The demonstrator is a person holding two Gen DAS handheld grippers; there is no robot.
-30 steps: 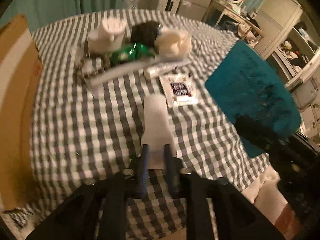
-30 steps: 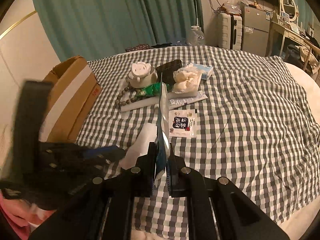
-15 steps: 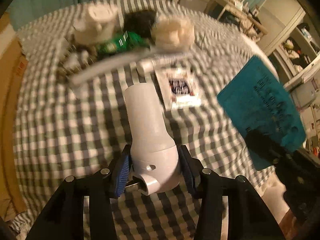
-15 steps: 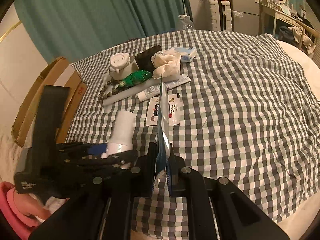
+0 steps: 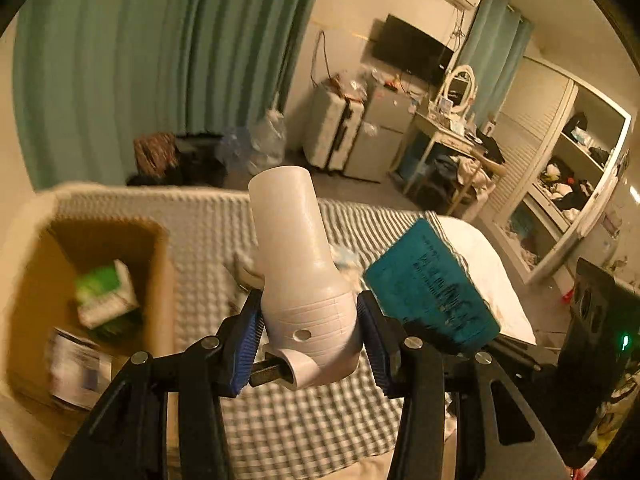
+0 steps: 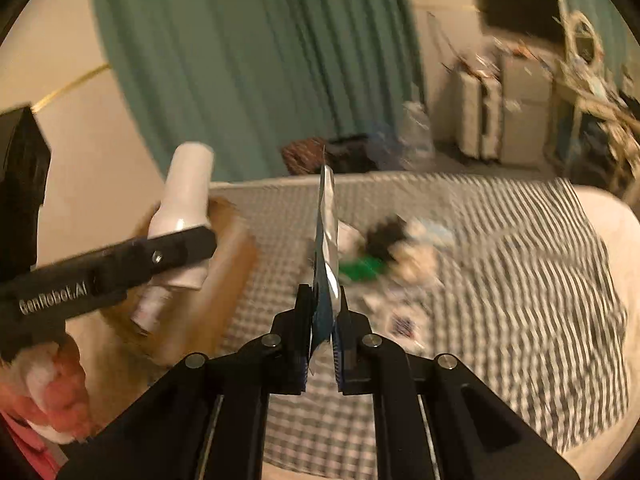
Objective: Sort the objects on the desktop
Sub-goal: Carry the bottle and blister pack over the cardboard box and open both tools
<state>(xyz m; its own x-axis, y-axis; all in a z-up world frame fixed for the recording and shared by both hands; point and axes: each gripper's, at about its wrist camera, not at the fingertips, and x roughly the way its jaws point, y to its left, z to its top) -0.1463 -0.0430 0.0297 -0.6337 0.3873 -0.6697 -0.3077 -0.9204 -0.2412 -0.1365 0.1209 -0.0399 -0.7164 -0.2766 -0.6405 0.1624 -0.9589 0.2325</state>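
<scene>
My left gripper (image 5: 308, 332) is shut on a white hair-dryer-shaped plastic body (image 5: 298, 264) and holds it up in the air above the checked cloth (image 5: 304, 424); it also shows in the right wrist view (image 6: 182, 216). My right gripper (image 6: 322, 344) is shut on a flat teal packet (image 6: 326, 256), seen edge-on; the packet shows face-on in the left wrist view (image 5: 430, 290). An open cardboard box (image 5: 96, 280) lies to the left, with a green-and-white box (image 5: 106, 294) inside.
A blurred pile of items lies on the cloth in the right wrist view: something green (image 6: 362, 268), something black (image 6: 386, 236), pale bundles (image 6: 416, 256) and a small printed sachet (image 6: 402, 324). Teal curtains (image 5: 160, 68) and furniture stand behind.
My left gripper has closed on the white plastic body and lifted it off the cloth, swinging up and left toward the box. My right gripper rose too, still holding the packet.
</scene>
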